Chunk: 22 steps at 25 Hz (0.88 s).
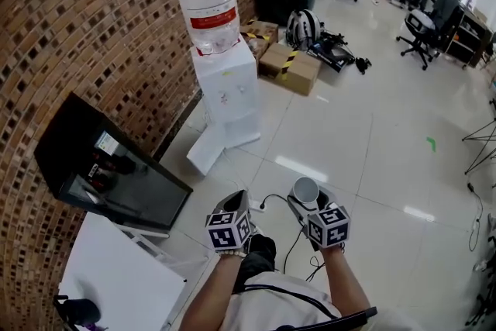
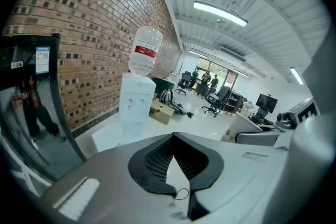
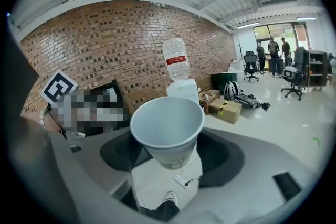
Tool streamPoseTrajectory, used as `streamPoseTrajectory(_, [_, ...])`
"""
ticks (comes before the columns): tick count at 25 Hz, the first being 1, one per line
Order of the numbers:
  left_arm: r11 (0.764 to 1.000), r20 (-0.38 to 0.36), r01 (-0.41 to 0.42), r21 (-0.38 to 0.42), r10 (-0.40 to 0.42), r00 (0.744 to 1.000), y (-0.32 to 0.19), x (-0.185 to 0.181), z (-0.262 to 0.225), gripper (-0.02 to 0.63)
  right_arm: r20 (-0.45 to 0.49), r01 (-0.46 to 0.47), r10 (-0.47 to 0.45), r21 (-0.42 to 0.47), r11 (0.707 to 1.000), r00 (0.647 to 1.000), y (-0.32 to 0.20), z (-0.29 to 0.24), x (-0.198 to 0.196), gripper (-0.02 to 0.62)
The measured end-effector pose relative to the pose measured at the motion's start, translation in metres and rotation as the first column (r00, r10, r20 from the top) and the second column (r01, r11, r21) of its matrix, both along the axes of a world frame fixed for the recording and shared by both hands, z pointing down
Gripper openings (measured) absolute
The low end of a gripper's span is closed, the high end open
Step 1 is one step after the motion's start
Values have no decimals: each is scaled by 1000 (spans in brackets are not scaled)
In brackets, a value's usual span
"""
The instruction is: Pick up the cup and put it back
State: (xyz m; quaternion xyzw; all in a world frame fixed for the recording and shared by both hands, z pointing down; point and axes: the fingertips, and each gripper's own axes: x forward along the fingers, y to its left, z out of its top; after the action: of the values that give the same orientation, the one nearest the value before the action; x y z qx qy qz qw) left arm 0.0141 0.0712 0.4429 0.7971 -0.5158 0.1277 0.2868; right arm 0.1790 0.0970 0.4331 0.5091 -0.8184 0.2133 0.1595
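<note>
Floor (image 1: 372, 136): glossy pale tiles under both claws.
Right gripper (image 1: 308, 201): clamped around the cup (image 3: 167, 128).
Cup: white tapered paper, mouth up, between the right jaws.
Left gripper (image 2: 176, 165): jaws together, empty.
Ahead: white boxy water dispenser (image 1: 225, 89); cardboard boxes (image 1: 293, 67) beyond; brick wall (image 1: 77, 27) left.

Glossy white tiled floor and its load.
The floor (image 1: 372, 143) carried a white water dispenser (image 1: 225, 89) near its left edge, cardboard boxes (image 1: 291, 67) just beyond it, and black office chairs (image 1: 418, 31) well apart at the far end.
</note>
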Motion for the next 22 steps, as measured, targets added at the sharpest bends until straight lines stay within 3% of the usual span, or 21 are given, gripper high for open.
streamPoseTrajectory(9, [998, 8, 18, -57, -18, 1000, -69, -13, 18, 0, -19, 42, -41, 46, 998, 999, -80, 9, -9, 325])
streamPoseTrajectory(22, [990, -40, 112, -87, -116, 992, -160, -64, 42, 0, -144, 184, -180, 18, 983, 973, -209, 36, -54, 325])
